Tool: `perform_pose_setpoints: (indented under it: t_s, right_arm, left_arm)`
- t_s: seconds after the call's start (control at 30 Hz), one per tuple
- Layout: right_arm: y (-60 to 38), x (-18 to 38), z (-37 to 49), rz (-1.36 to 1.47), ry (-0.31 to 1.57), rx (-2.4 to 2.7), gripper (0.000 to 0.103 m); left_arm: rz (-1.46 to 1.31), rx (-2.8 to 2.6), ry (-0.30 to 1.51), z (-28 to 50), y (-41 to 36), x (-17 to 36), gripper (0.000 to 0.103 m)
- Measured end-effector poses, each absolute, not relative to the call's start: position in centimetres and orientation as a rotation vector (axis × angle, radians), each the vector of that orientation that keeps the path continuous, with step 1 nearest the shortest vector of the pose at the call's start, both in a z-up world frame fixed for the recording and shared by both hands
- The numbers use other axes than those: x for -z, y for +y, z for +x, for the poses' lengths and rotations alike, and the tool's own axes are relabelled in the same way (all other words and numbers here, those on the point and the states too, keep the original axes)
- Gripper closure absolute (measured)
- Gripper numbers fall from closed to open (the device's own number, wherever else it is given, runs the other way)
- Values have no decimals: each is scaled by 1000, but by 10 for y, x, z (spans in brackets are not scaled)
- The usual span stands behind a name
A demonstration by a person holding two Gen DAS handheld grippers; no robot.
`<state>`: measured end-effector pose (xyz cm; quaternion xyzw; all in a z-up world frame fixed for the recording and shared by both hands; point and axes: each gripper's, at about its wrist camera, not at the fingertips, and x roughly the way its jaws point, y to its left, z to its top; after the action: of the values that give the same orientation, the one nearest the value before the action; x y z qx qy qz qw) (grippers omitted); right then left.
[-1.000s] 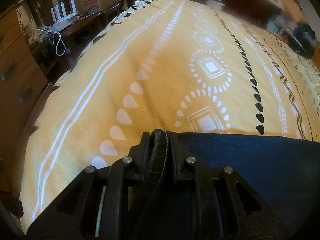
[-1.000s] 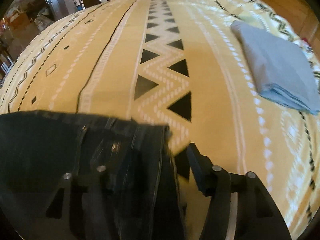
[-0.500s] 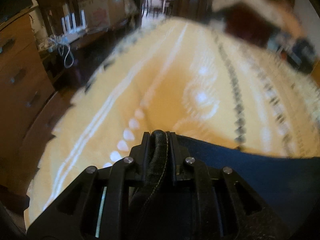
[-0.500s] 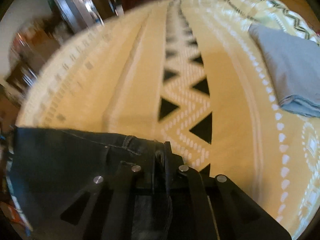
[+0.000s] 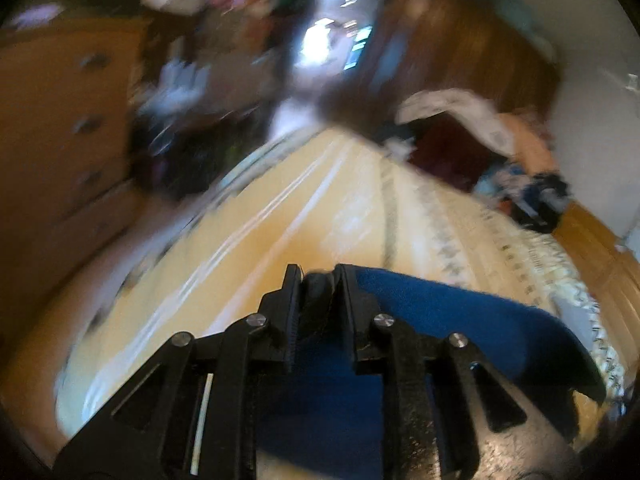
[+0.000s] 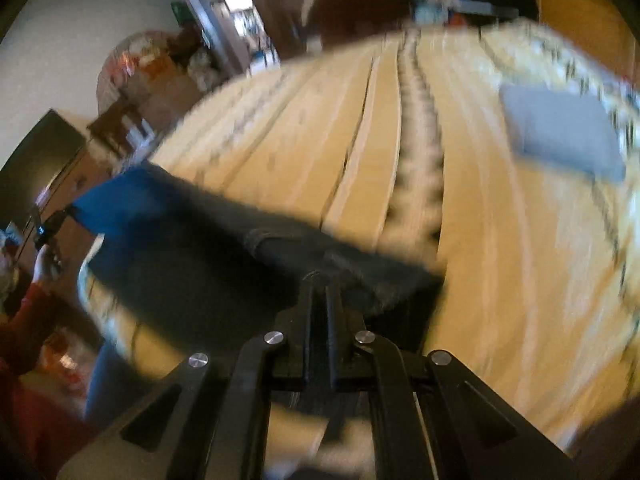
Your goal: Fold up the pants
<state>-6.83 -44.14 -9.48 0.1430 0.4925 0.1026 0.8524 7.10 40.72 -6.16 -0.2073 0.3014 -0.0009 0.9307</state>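
Dark blue denim pants [image 5: 448, 320] hang stretched between my two grippers above a yellow patterned bed [image 5: 280, 232]. My left gripper [image 5: 318, 280] is shut on a thick seam of the pants at their left end. My right gripper [image 6: 320, 284] is shut on the pants [image 6: 192, 232] at their waistband edge, near a belt loop. In the right wrist view the cloth runs left from the jaws and is lifted clear of the bed [image 6: 480, 240]. Both views are blurred by motion.
A folded grey-blue cloth [image 6: 560, 132] lies on the bed at the right. A wooden dresser [image 5: 52, 120] stands left of the bed. A heap of clothes [image 5: 532, 196] lies at the bed's far right. A person in red [image 6: 24, 320] is at the left edge.
The right gripper closed on the waistband. Both grippers then rose and tilted up, lifting the pants off the bed; the room beyond the bed has come into view.
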Motion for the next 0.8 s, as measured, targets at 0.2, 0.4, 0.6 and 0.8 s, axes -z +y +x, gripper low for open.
perform_pose_setpoints:
  t_s: [0.2,0.4,0.6,0.8]
  right_arm:
    - [-421,189,-110,293,1336,-202,102]
    - [-362,131,-72,64,1239,-258,96]
    - [-233,110,3,-177,1041,-414,54]
    - [-142,144,34,-379,1017,-554,51]
  left_arm:
    - [-734,-228,725,23,466,156,57]
    - [-659,-267,705,37,459,125,39]
    - [-607,-100,763,59,422,118,38]
    - [-620,13,801,53,396,125,38]
